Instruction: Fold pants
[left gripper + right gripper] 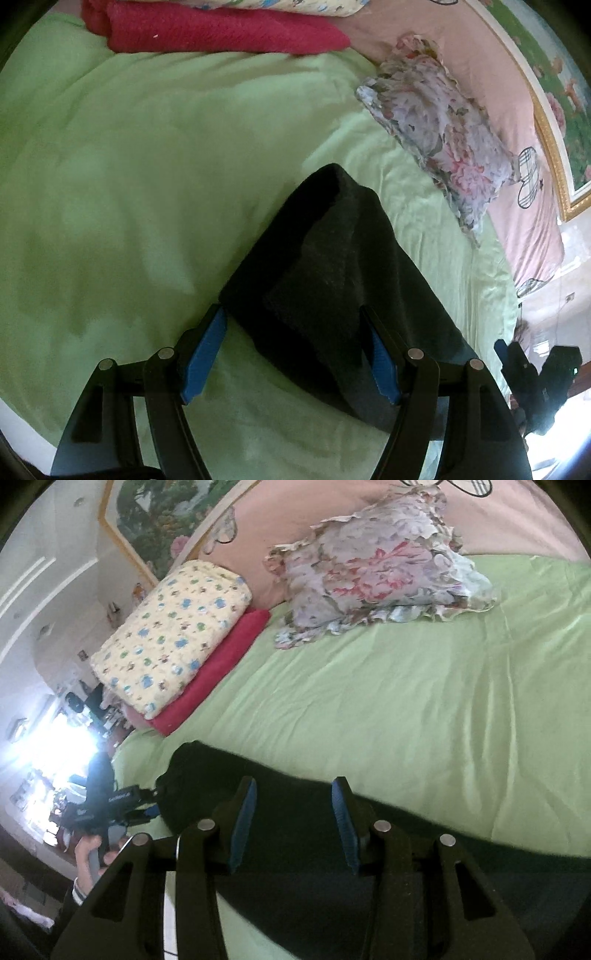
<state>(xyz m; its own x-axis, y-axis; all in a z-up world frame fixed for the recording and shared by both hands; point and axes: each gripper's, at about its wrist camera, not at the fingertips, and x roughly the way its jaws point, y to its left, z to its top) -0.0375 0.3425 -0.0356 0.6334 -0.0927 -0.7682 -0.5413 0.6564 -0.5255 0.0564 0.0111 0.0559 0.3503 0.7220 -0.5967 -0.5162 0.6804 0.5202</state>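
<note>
The dark pants [332,280] lie folded over on the green bed [129,184] (one layer doubled back), stretched lengthwise, flat.

— Looks like a home bedroom?
— Yes: a bed [369,709] under a green sheet, with a floral pillow [369,565] by the pink headboard [517,122].
— Anything else homely?
— Folded bedding, a patterned quilt [173,635] stacked on a red blanket [221,31], and a gilt-framed flower painting [554,85] on the wall.

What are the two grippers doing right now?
Left gripper: jaws open, over the dark pants, gripping nothing.
Right gripper: jaws open above the pants, gripping nothing.
</note>
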